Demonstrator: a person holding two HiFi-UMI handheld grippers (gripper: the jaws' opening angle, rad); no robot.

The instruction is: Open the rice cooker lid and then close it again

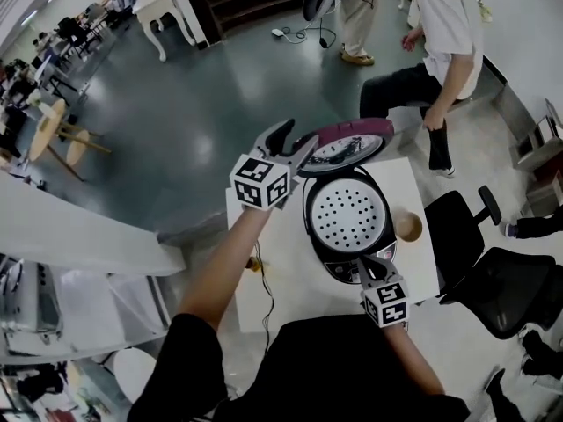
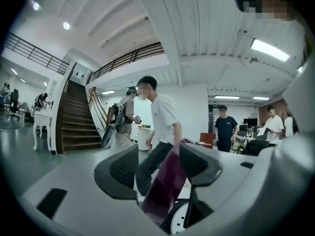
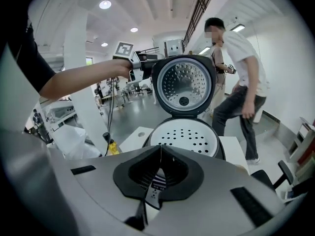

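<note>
The rice cooker (image 1: 347, 218) stands on a white table (image 1: 273, 271) with its maroon lid (image 1: 347, 141) swung up and back, baring a white perforated tray (image 3: 184, 136). My left gripper (image 1: 293, 143) reaches the lid's left edge. In the left gripper view that maroon edge (image 2: 165, 186) lies between the wide jaws of the left gripper (image 2: 160, 165), with a gap showing on the left side. My right gripper (image 1: 362, 266) is shut and empty, tilted down over the cooker's front panel. In the right gripper view the right gripper (image 3: 160, 156) has its jaws meeting in a line.
A small round cup (image 1: 407, 227) sits on the table right of the cooker. A black office chair (image 1: 493, 271) stands to the right. A person (image 1: 440, 51) walks just behind the table. A cable and a yellow object (image 1: 255, 264) hang at the table's left edge.
</note>
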